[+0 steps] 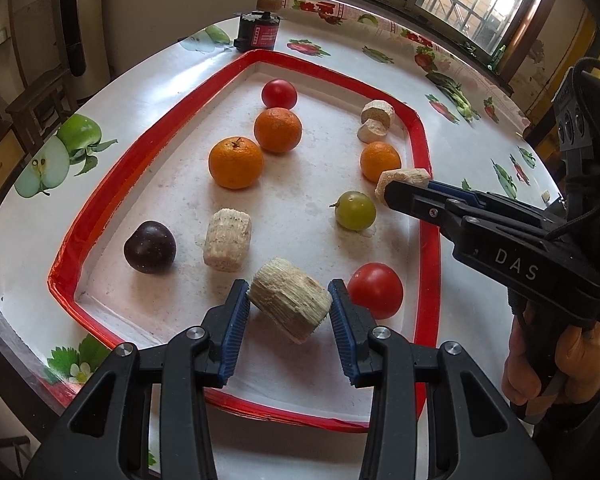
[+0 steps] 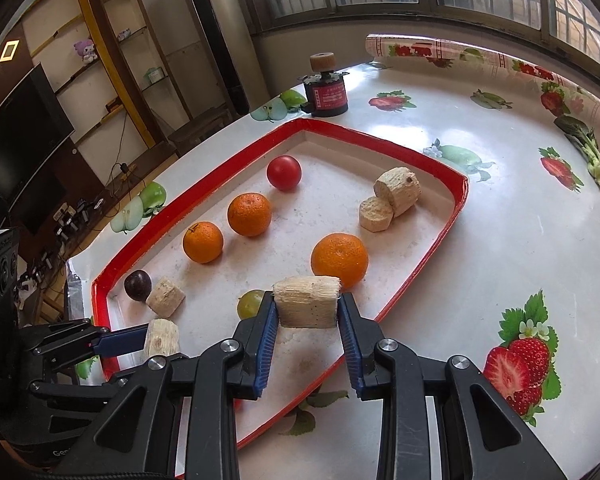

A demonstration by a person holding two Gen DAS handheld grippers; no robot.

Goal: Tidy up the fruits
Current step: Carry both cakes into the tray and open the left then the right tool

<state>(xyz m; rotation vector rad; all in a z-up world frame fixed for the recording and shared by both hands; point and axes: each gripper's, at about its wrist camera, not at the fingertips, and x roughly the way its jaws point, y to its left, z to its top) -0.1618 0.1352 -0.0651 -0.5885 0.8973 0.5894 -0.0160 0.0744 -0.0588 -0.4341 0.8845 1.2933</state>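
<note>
A red-rimmed white tray holds fruit. My left gripper is shut on a pale sugarcane chunk, held just above the tray's near end; it also shows in the right wrist view. My right gripper is shut on another sugarcane chunk, seen from the left wrist view over the tray's right side. In the tray lie three oranges, two red tomatoes, a green grape, a dark plum and loose sugarcane chunks.
The tray sits on a round table with a fruit-print cloth. A small black and red jar with a cork top stands beyond the tray's far corner. Windows run along the back; shelves and a television are at the left.
</note>
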